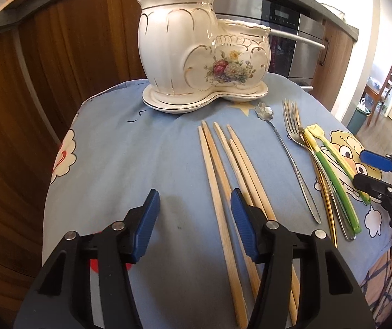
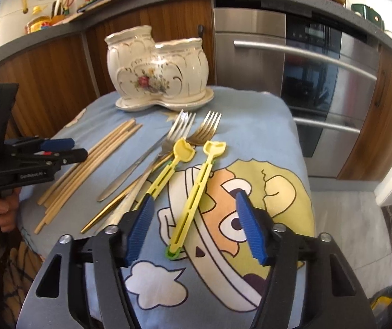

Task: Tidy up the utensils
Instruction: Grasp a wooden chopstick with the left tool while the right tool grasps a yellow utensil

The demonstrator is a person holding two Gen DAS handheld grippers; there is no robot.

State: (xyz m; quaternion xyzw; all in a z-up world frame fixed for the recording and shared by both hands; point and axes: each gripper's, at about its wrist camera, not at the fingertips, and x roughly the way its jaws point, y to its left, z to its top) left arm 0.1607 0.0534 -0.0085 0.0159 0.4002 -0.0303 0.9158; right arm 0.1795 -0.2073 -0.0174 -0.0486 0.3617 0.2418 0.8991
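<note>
Left wrist view. Left gripper (image 1: 195,194) with fingers apart, clamped on nothing; hovers low over the cloth (image 1: 113,150), right finger above the chopsticks (image 1: 223,170). Lie there loose in a bundle, almost parallel, points toward the holder (image 1: 196,54). Probably light, stiff and dry wood; likely roll on soft cloth, so better to take near the middle, across the bundle, several at once if the pads can gather them. Holder at the far edge on its saucer, two openings, ceramic; looks heavy and fragile, so better not to knock with a utensil. Right of the chopsticks a spoon (image 1: 291,159), then forks (image 1: 291,126) and plastic sticks (image 1: 332,159), partly stacked. Right gripper (image 1: 371,170) at the frame edge, over that pile.

Right wrist view. Right gripper (image 2: 195,197) also with fingers apart, touching nothing; frames the lower end of one plastic stick (image 2: 193,192). Looks very light, thin and slightly flexible; a grip at mid-handle probably safest, since the flat end can tip. Second plastic stick just beside, resting over the fork (image 2: 185,128) handles. Metal forks smooth, thin and probably slippery; lie flat on cloth, hard to get under, so a firm pinch across the narrow handle seems needed. Chopsticks (image 2: 91,159) at left, under the left gripper (image 2: 69,149). Holder (image 2: 154,65) behind, with no utensil seen standing out of it.
</note>
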